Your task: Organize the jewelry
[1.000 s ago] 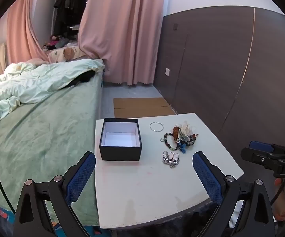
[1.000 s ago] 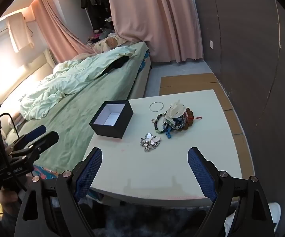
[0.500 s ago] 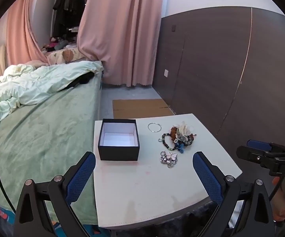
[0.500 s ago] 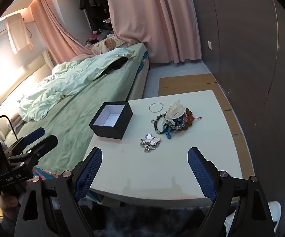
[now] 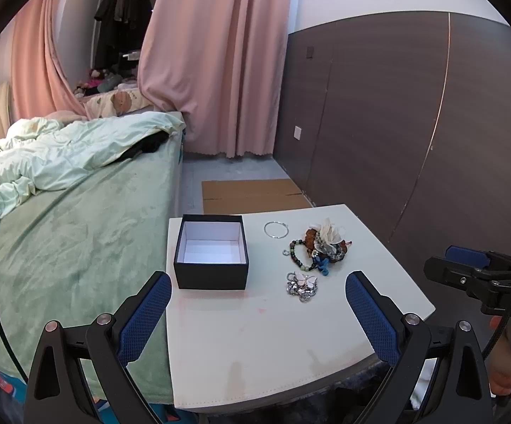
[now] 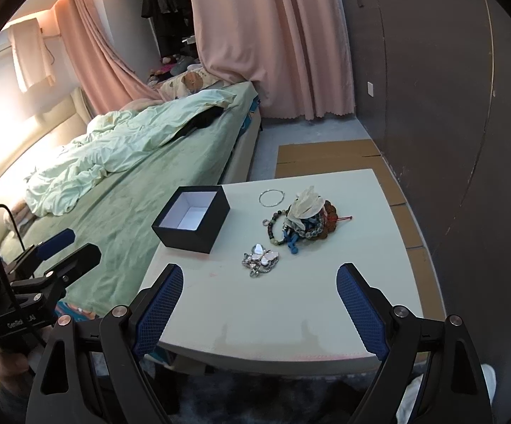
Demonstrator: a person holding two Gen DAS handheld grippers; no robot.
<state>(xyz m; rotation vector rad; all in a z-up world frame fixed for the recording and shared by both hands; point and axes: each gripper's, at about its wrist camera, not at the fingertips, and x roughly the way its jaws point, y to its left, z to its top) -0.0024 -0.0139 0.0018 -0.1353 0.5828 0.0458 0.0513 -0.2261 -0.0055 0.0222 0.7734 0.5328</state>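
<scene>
An open black box [image 5: 211,256] with a white inside stands on the white table [image 5: 255,346]; it also shows in the right wrist view [image 6: 192,219]. To its right lie a thin silver bangle [image 5: 276,229], a heap of bead bracelets with a white flower piece [image 5: 320,245] and a silver butterfly piece [image 5: 302,285]. The same items show in the right wrist view: bangle [image 6: 271,198], heap [image 6: 303,221], butterfly piece [image 6: 261,261]. My left gripper [image 5: 258,295] and right gripper [image 6: 259,288] are open and empty, held above the table's near edge.
A bed with green bedding [image 5: 61,219] stands against the table's left side. A dark panelled wall [image 5: 396,123] runs along the right. Flat cardboard [image 5: 251,196] lies on the floor beyond the table. Pink curtains [image 5: 220,60] hang at the back.
Both grippers have drifted slightly; the table and jewelry sit a little further left in the left wrist view. Nothing was taken or let go.
</scene>
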